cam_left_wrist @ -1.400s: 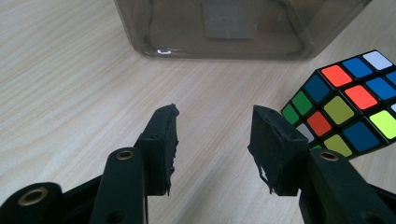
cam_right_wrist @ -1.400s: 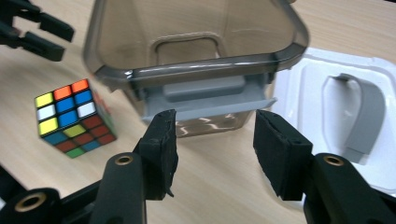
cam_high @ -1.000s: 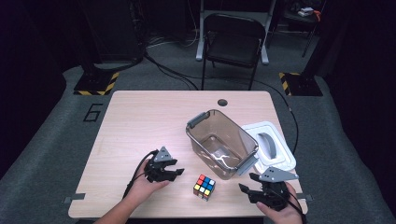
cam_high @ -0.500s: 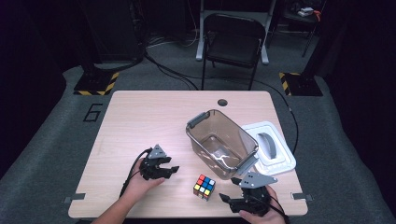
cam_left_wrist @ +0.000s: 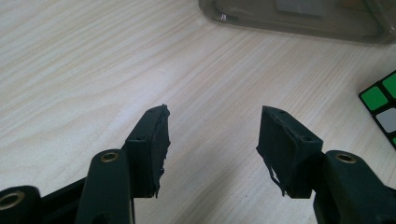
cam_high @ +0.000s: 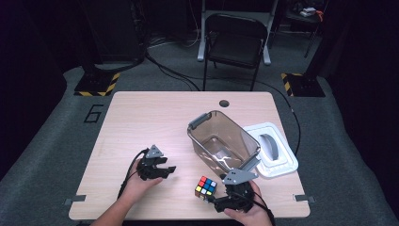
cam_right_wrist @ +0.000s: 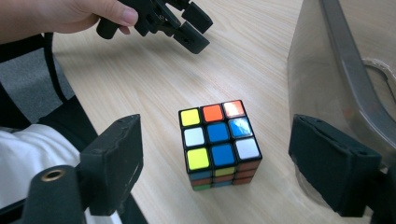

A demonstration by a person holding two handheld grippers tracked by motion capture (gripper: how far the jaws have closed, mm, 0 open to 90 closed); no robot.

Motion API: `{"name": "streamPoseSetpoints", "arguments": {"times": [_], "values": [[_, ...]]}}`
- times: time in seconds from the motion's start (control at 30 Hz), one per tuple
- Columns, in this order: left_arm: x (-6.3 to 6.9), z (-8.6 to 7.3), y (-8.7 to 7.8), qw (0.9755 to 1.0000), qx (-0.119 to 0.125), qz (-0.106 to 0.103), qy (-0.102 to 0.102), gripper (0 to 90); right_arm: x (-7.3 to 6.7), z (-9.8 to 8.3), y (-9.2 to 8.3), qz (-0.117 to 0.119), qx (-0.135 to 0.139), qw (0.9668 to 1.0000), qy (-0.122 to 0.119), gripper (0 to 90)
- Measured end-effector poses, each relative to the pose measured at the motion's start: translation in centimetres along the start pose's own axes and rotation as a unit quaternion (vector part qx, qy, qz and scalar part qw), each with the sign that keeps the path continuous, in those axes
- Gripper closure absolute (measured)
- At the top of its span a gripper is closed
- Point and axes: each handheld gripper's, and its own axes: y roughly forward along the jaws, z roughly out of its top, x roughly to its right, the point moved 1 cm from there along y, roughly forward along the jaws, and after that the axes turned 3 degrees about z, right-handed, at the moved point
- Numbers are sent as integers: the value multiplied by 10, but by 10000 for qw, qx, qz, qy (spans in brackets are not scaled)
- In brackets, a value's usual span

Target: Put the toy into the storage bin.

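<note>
A scrambled Rubik's cube [cam_high: 206, 186] lies on the wooden table [cam_high: 155, 117] near its front edge. My right gripper [cam_high: 212, 199] lies low at the front, just right of the cube. In the right gripper view its jaws have just been opening and stand wide on either side of the cube [cam_right_wrist: 217, 140] without touching it. My left gripper [cam_high: 167, 170] rests on the table left of the cube and points toward it. Its jaws have just been opening too, with bare wood between the left gripper [cam_left_wrist: 212, 122] pads. The cube's edge [cam_left_wrist: 380, 100] shows at the right.
A clear plastic bin [cam_high: 223, 143] with grey handles stands just behind the cube, close to my right jaw [cam_right_wrist: 336, 70]. Its white lid [cam_high: 273, 150] lies to the bin's right near the table edge. A folding chair [cam_high: 235, 37] stands beyond the table.
My right gripper has slid left from the front right corner up to the cube, and its jaws have spread. My left gripper has shifted slightly left and its jaws have parted.
</note>
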Motion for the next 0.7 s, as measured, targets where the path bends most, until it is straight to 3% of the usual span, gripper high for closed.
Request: {"name": "streamPoseSetpoints", "arguments": {"times": [0.43, 0.7], "values": [[-4, -5, 0, 9999, -92, 137, 16, 427, -3, 2, 18, -26, 11, 10000, 37, 146], [-7, -9, -1, 9996, -155, 221, -4, 426, -9, 2, 31, -56, -137, 9997, -182, 144]]}}
